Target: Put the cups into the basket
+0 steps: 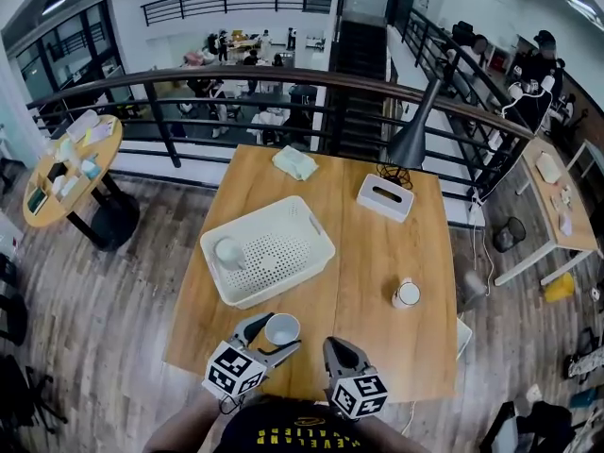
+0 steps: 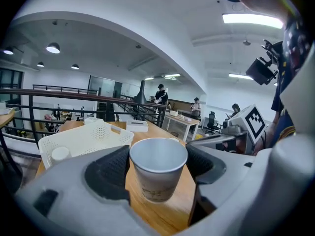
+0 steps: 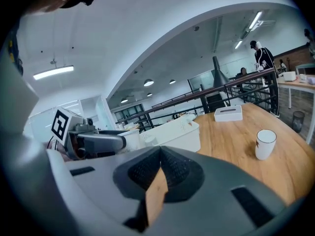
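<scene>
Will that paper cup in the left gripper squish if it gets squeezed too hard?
Probably. The paper cup looks thin-walled and empty, so the left gripper, which grips its sides, could dent it by squeezing harder. Empty, it is likely very light. Its base is narrower than its rim, so it may tip if set down crooked.

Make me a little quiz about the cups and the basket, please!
1. How many cups lie in the basket? A none, B one, C three.
2. True or false: the right gripper is open.
3. Fill in: the left gripper grips a ____.
Key: 1 B; 2 false; 3 cup.
</scene>
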A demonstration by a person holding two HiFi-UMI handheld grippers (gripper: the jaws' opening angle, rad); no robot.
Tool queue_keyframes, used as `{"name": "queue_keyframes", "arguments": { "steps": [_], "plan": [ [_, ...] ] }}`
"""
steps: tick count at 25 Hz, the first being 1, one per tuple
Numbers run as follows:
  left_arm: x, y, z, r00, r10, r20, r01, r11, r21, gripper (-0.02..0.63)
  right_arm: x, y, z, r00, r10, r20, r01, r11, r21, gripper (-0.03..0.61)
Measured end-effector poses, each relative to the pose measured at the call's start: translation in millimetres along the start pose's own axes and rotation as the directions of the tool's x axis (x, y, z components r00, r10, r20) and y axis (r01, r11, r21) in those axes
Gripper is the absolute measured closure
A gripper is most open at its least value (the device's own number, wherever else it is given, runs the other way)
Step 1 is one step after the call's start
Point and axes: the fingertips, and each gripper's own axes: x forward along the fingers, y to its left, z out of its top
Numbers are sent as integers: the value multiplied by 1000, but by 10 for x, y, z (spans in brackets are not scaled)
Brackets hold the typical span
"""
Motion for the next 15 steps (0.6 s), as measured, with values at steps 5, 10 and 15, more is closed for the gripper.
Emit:
{"name": "queue_keyframes", "arguments": {
  "steps": [5,10,15],
  "plan": [
    [32,79,221,999,41,20,-41,999,31,249,-11,-54,-99,999,29,-17,-29,999,24,565],
    [77,190,495,997,48,56,-50,998,41,249,3,-72,-195,998,44,-33,-43,998,47,565],
    [148,482,746,995,62,77,-68,995,74,248,70,-169,-143,1000,14,-25,-12,998,59,565]
  ]
}}
